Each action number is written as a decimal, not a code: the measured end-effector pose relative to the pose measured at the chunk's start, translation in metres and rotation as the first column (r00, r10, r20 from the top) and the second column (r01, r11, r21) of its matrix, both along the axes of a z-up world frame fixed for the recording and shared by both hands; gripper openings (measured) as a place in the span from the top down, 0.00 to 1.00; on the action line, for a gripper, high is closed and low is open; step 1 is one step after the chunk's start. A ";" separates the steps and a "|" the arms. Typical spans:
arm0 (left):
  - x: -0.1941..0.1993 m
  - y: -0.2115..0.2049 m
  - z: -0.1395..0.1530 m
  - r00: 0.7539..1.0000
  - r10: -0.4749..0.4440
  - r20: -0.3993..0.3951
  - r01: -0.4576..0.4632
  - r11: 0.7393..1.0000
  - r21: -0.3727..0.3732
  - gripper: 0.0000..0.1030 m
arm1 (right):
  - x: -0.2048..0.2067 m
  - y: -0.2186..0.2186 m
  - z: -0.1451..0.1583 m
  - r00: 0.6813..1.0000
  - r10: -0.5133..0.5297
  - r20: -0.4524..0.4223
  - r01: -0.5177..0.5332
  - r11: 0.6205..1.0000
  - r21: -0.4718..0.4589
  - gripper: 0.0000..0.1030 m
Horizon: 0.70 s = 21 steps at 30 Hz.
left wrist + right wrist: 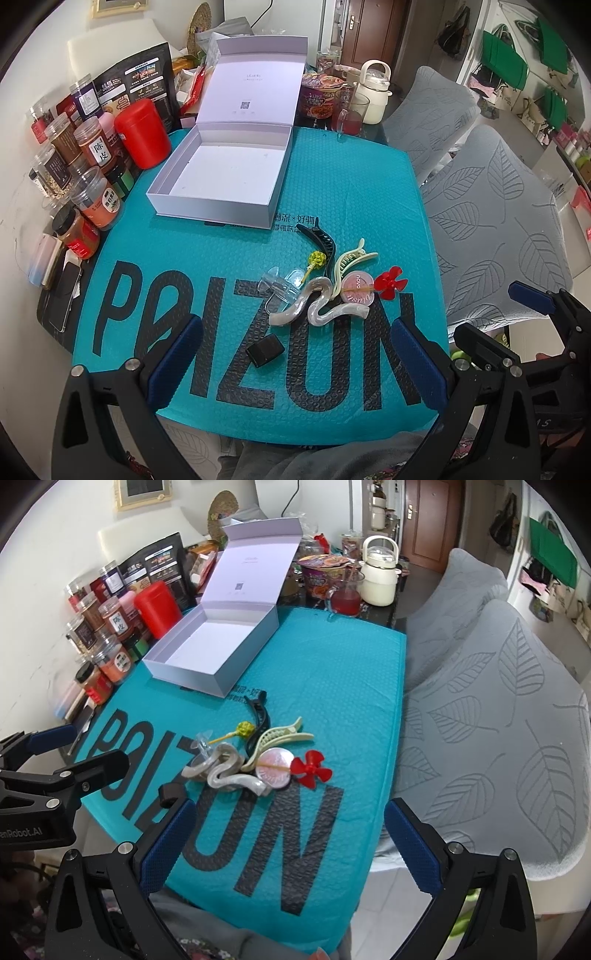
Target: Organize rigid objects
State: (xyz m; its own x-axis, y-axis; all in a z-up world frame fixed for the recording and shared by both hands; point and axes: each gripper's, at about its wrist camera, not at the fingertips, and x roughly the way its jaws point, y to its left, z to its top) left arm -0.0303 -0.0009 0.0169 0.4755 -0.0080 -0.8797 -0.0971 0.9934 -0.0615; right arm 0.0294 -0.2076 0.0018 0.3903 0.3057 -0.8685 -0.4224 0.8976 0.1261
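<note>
nothing picked yet: both grippers, left [295, 354] and right [288, 834], fingers spread, empty; next, carry a hair clip [317, 306] to the white box [221, 177].

The open box [221, 173] stood on the mat [343, 192] near its far left corner, lid up behind it. The hair clips [325, 306], round compact [356, 291] and propeller [391, 282] lay clustered (some overlapping) toward the near right edge; jars [92, 147] lined the table beyond the mat's left edge.

Open white box [221, 177] behind clutter [325, 284]
</note>
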 end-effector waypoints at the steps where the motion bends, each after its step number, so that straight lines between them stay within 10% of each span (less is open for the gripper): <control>1: 0.000 0.000 0.000 1.000 -0.001 0.000 0.001 1.000 -0.001 0.00 | 0.000 0.000 0.000 1.000 0.001 0.000 -0.001 1.000 0.000 0.00; 21: -0.007 0.010 0.003 1.000 0.002 0.011 -0.002 0.999 -0.040 0.00 | 0.001 0.001 -0.002 1.000 -0.007 -0.023 0.007 1.000 0.006 0.00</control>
State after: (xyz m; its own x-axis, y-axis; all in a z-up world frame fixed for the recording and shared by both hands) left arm -0.0370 0.0091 0.0203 0.4851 -0.0421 -0.8735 -0.0981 0.9899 -0.1022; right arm 0.0308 -0.2064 -0.0005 0.3726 0.3081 -0.8754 -0.4132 0.8997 0.1408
